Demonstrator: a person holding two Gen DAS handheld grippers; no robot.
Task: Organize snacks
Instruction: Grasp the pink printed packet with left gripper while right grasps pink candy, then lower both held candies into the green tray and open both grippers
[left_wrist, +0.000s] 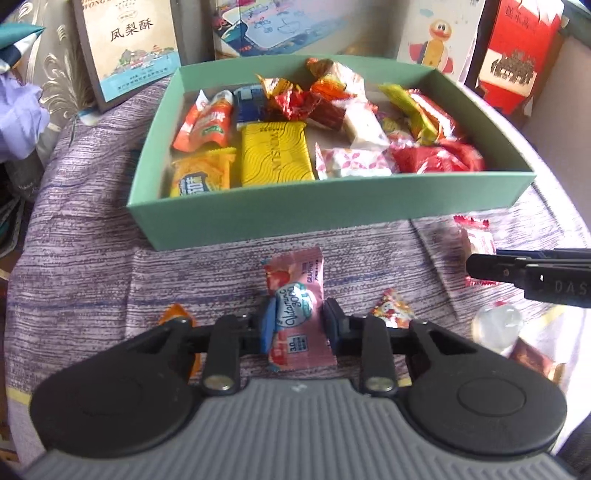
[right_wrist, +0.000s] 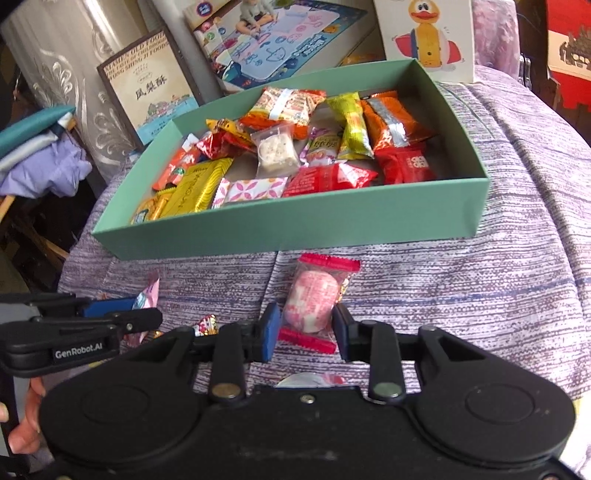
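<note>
A shallow green box (left_wrist: 325, 214) (right_wrist: 295, 225) on the purple striped cloth holds several wrapped snacks. Just in front of its near wall, my left gripper (left_wrist: 299, 326) is shut on a pink vitamin C sachet (left_wrist: 299, 295), which is pinched at its waist between the blue pad and the black pad. My right gripper (right_wrist: 306, 332) is shut on a round pink-and-white candy (right_wrist: 312, 295) in a clear wrapper with red ends. The right wrist view shows the left gripper (right_wrist: 147, 314) at the left edge. The left wrist view shows the right gripper (left_wrist: 476, 267) at the right edge.
Loose on the cloth near the grippers lie a small patterned candy (left_wrist: 391, 314), an orange wrapper (left_wrist: 175, 314), a clear jelly cup (left_wrist: 496, 326) and a brown packet (left_wrist: 532, 360). Gift boxes (left_wrist: 133, 48) stand behind the green box. A person's hand (right_wrist: 22, 424) shows at lower left.
</note>
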